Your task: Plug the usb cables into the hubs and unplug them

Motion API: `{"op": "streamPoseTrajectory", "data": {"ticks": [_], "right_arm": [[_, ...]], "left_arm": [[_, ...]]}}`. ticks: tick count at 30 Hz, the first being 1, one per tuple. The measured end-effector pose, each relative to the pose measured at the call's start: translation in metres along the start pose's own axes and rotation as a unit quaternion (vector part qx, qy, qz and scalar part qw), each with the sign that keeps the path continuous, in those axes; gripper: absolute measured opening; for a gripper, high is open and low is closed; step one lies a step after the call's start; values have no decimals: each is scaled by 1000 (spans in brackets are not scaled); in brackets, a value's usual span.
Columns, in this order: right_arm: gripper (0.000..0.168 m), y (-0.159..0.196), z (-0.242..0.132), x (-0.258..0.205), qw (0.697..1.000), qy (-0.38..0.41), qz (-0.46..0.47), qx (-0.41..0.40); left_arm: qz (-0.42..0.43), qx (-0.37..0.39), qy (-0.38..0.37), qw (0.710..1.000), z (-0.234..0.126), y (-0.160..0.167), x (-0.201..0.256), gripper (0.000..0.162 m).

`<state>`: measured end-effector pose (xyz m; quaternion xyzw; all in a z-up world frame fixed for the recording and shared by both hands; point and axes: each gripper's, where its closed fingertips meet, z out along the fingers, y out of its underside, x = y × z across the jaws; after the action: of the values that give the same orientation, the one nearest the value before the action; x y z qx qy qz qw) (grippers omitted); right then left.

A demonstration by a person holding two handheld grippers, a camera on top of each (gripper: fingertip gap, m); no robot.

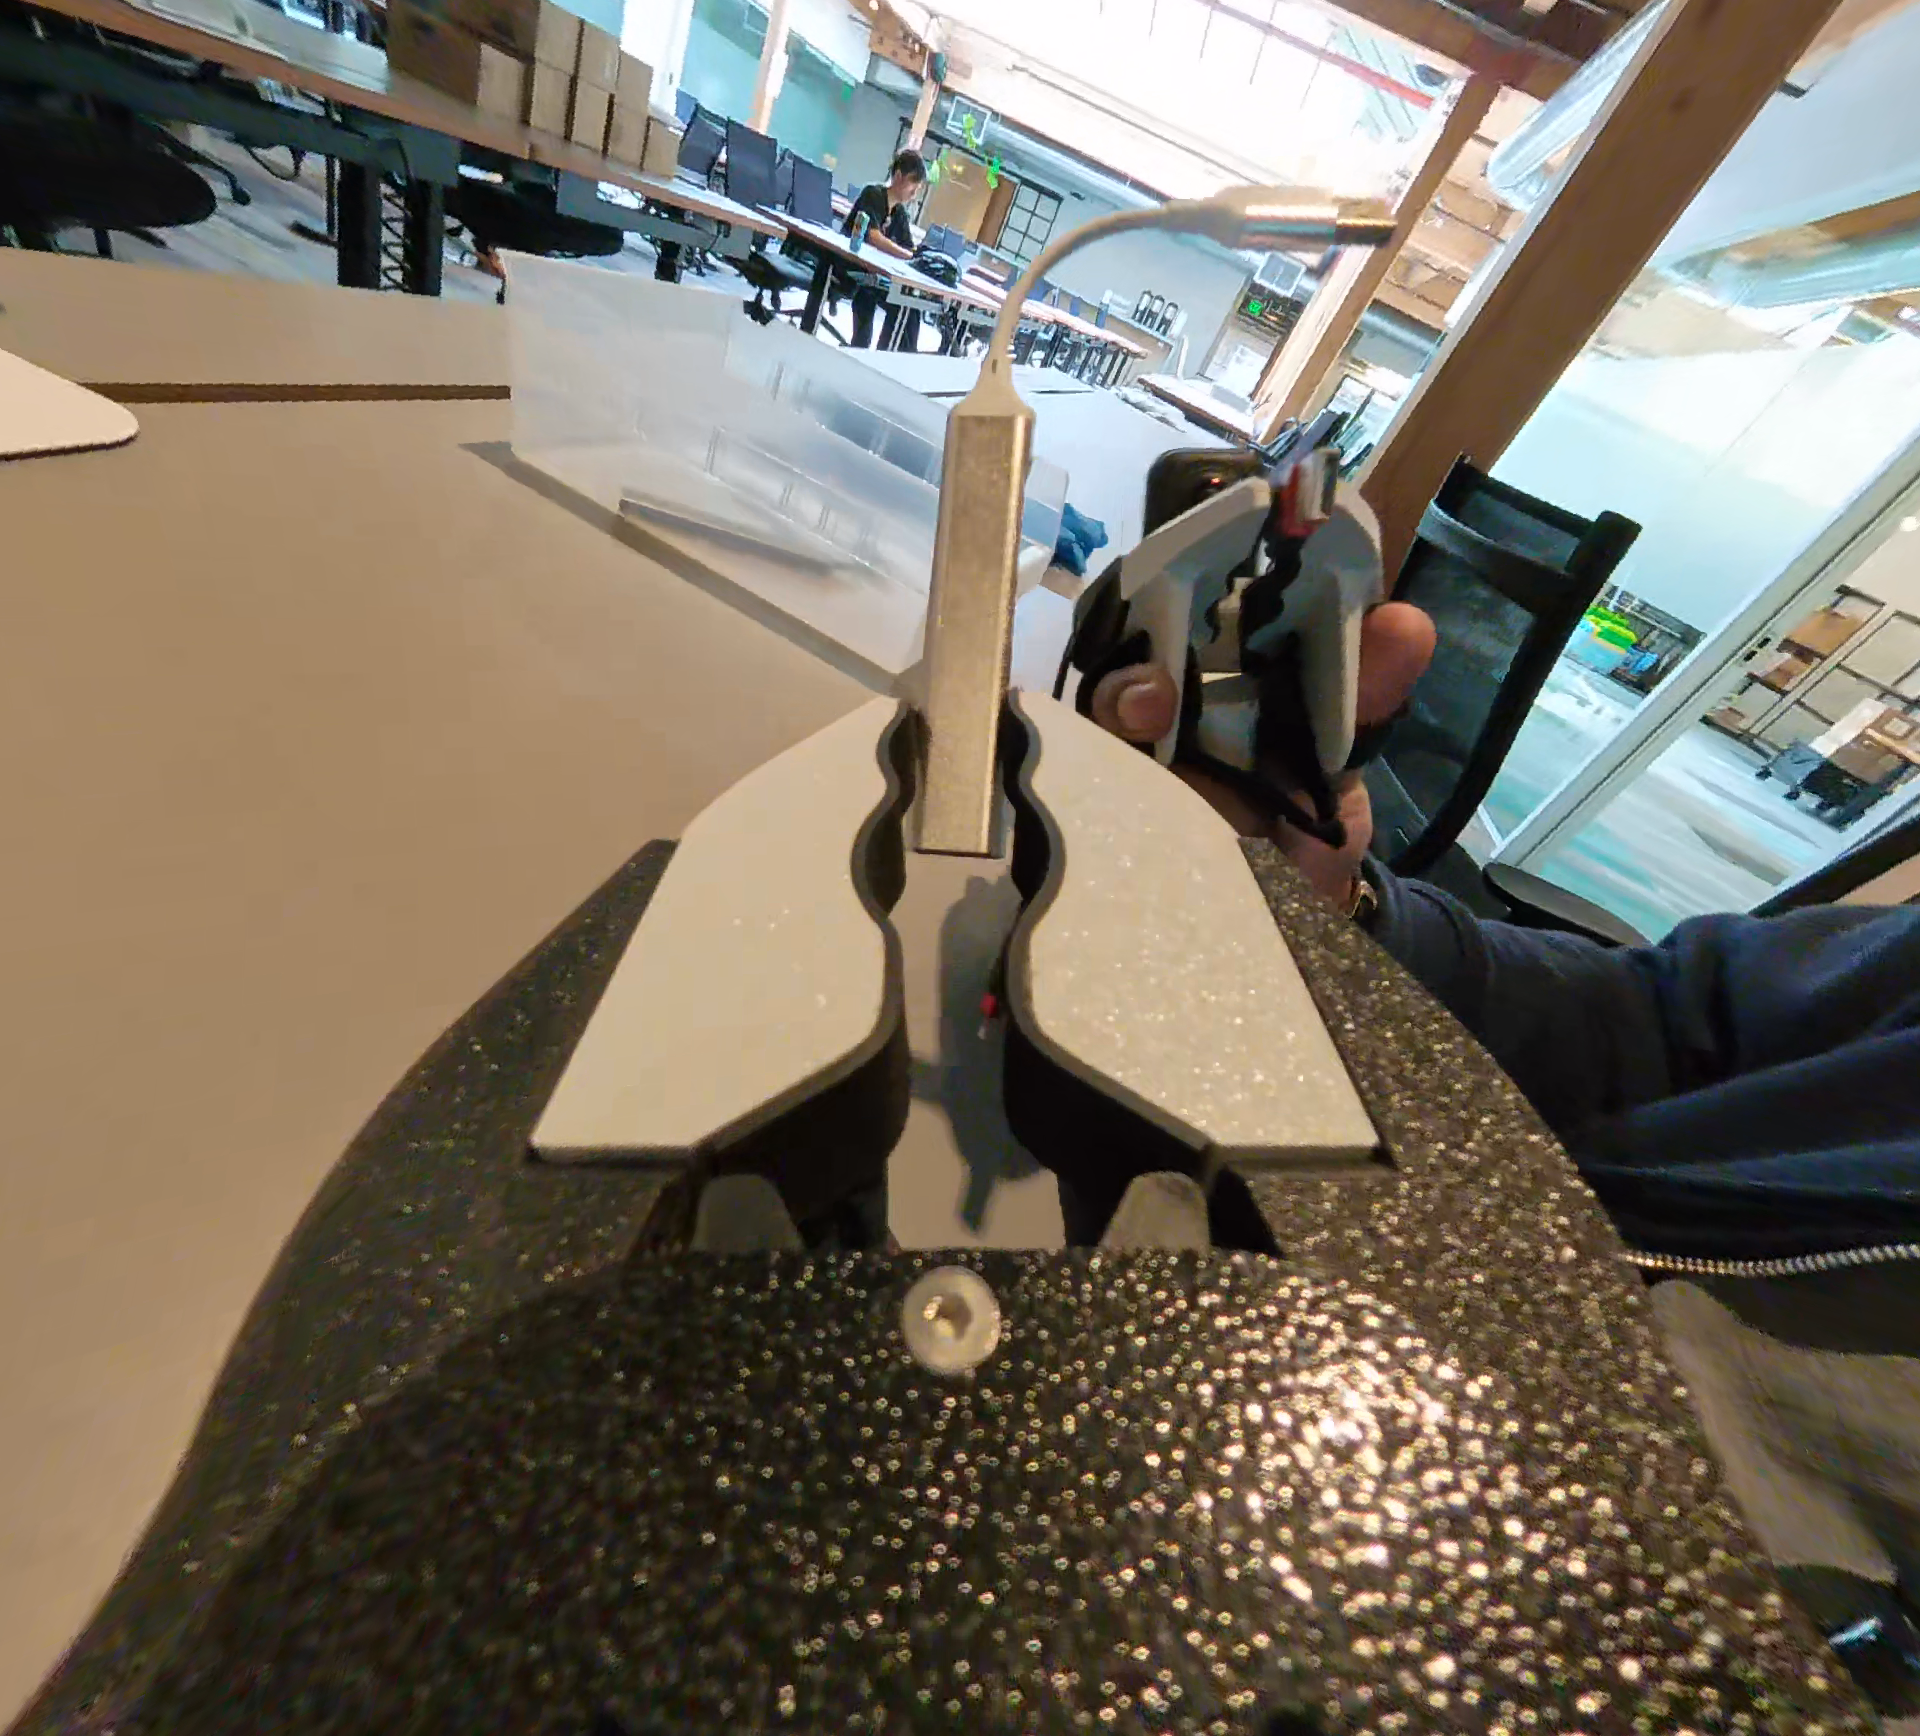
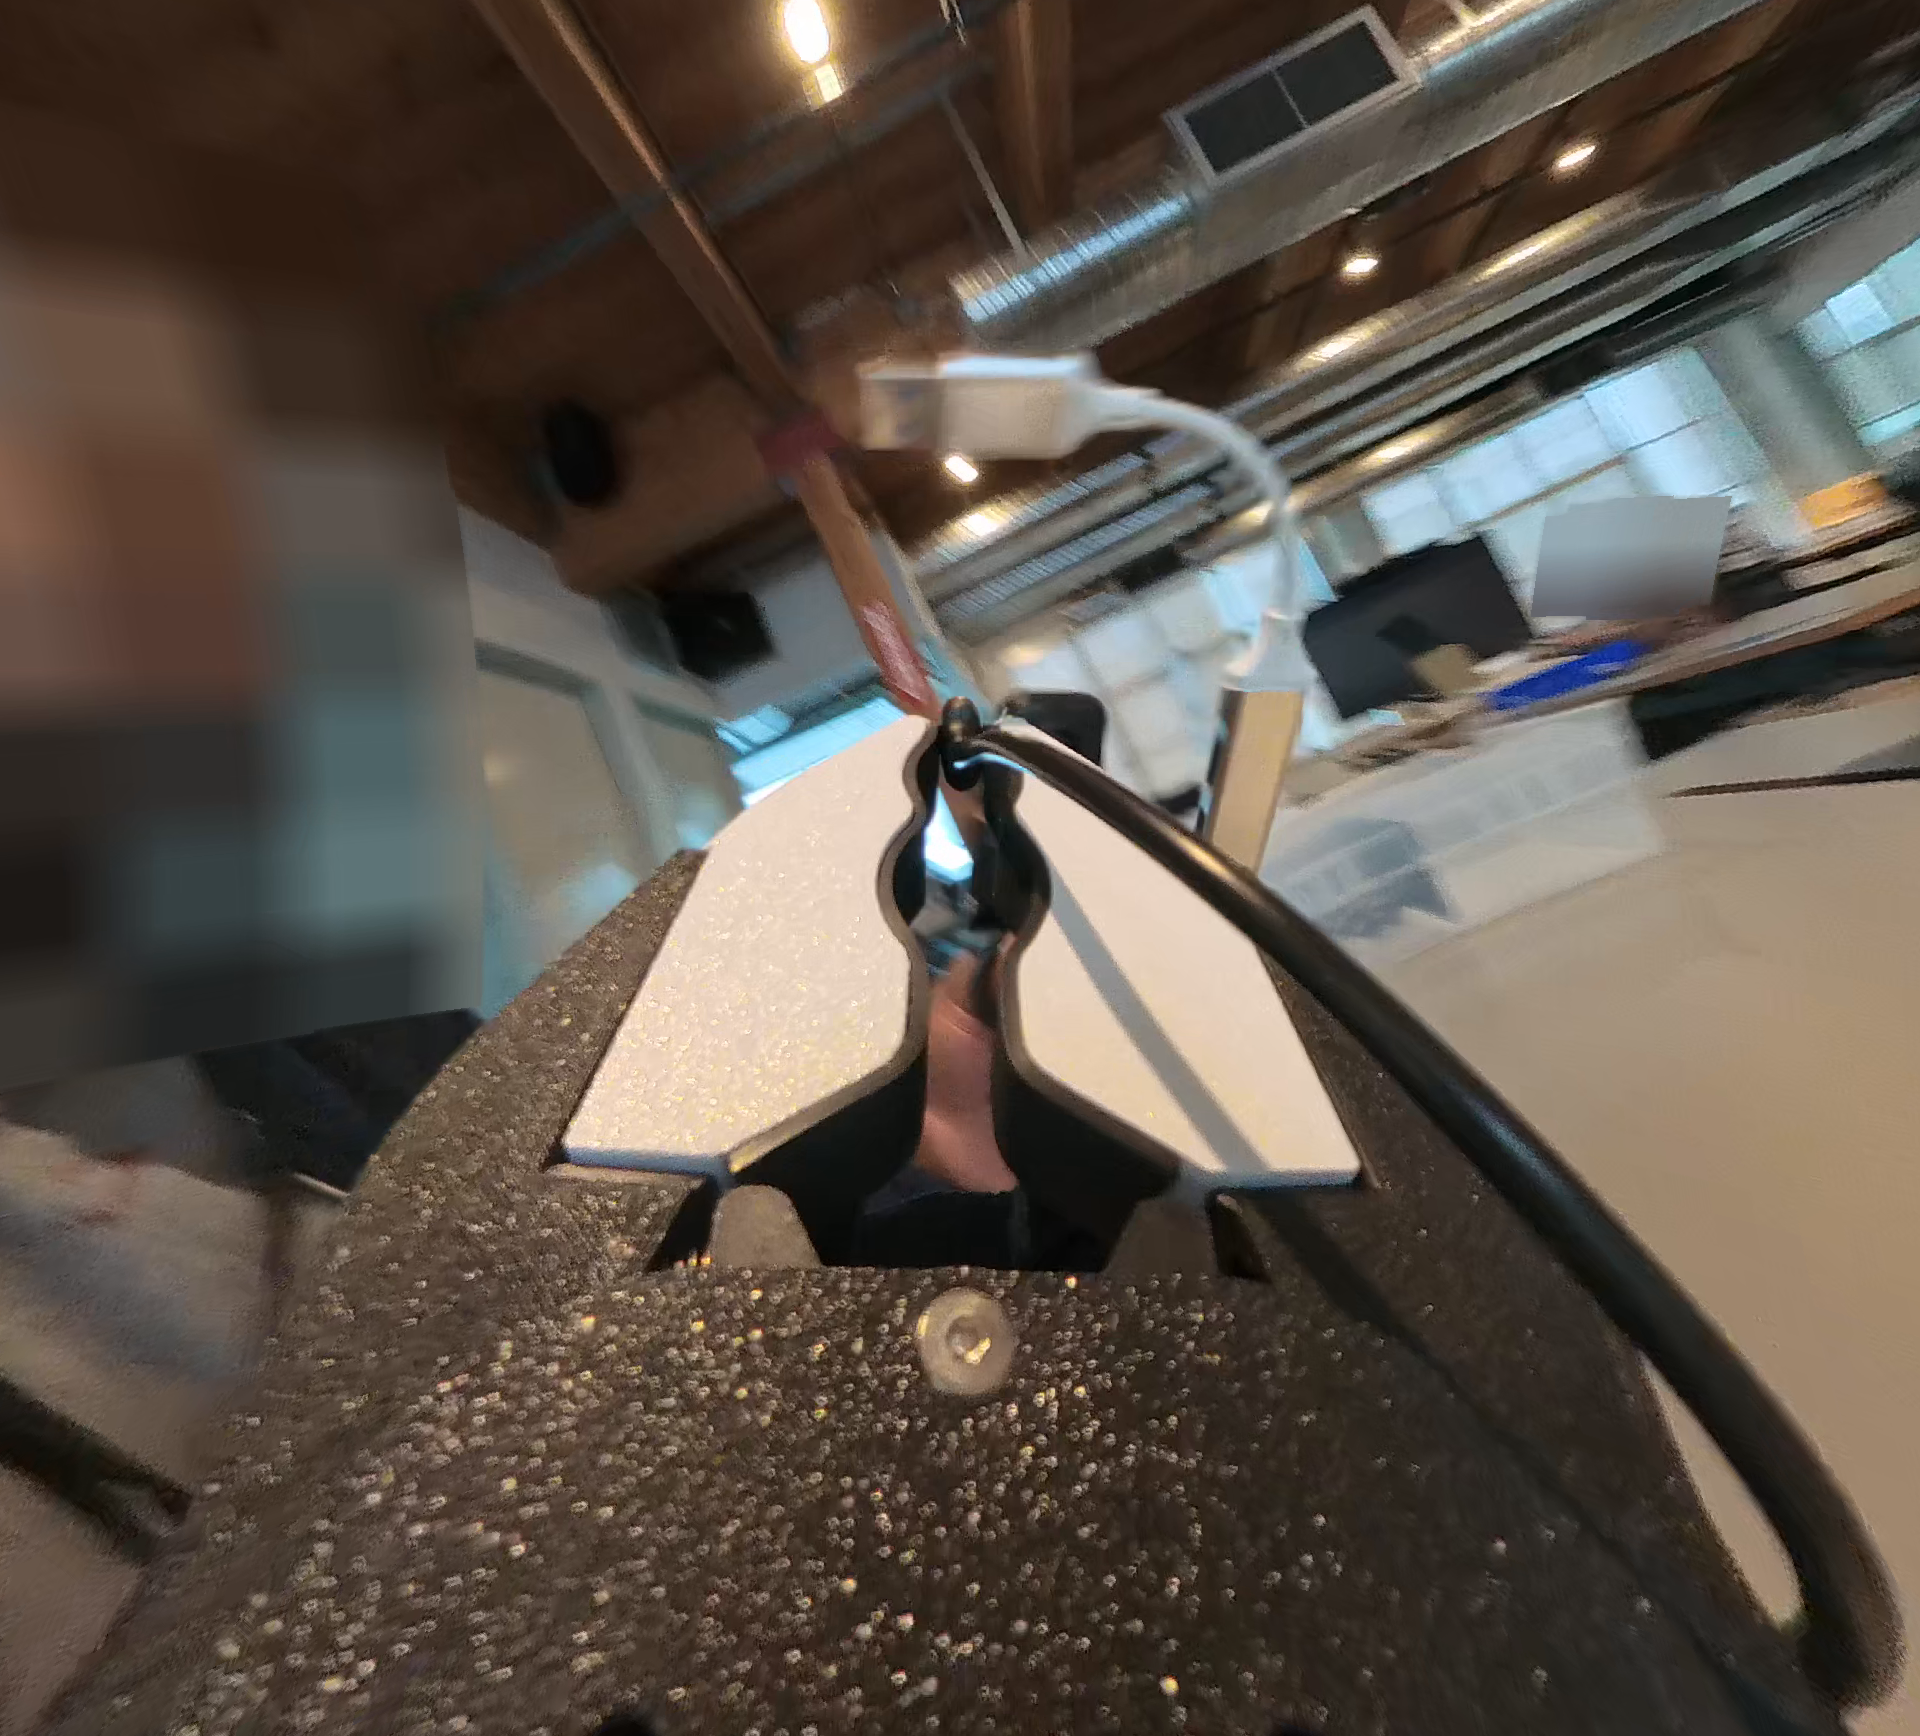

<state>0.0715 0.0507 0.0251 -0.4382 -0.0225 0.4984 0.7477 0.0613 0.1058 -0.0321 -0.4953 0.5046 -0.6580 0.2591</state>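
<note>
Two grippers are counted: the left gripper [image 1: 956, 730], closed on one silver hub [image 1: 971, 637], and the right gripper [image 1: 1262, 585] just right of the hub. One white pigtail plug [image 1: 1314, 223] is seen above the hub, one black cable [image 2: 1351, 990], one clear organizer [image 1: 748, 450] behind the hub

A grey table [image 1: 312, 751] bears a clear plastic organiser [image 1: 727, 429].

Bright daylight, fisheye edges; right view motion-blurred, dimmer overhead.
</note>
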Motion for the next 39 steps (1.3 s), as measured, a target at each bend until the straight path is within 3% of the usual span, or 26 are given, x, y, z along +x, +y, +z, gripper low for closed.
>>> {"op": "streamPoseTrajectory", "data": {"ticks": [7, 16, 25, 39], "right_arm": [[7, 7, 1, 2, 973, 83, -205, -73], [7, 8, -5, 14, 876, 158, -421, -175], [7, 24, -3, 17, 828, 160, -488, -226], [7, 35, -3, 15, 810, 156, -509, -246]], "left_arm": [[-73, 15, 14, 997, -6, 1, -6, 16], [-154, 26, 63, 986, -9, 3, -2, 15], [-212, 42, 123, 969, -7, 3, 5, 15], [-209, 38, 115, 970, -8, 6, 2, 15]]}}
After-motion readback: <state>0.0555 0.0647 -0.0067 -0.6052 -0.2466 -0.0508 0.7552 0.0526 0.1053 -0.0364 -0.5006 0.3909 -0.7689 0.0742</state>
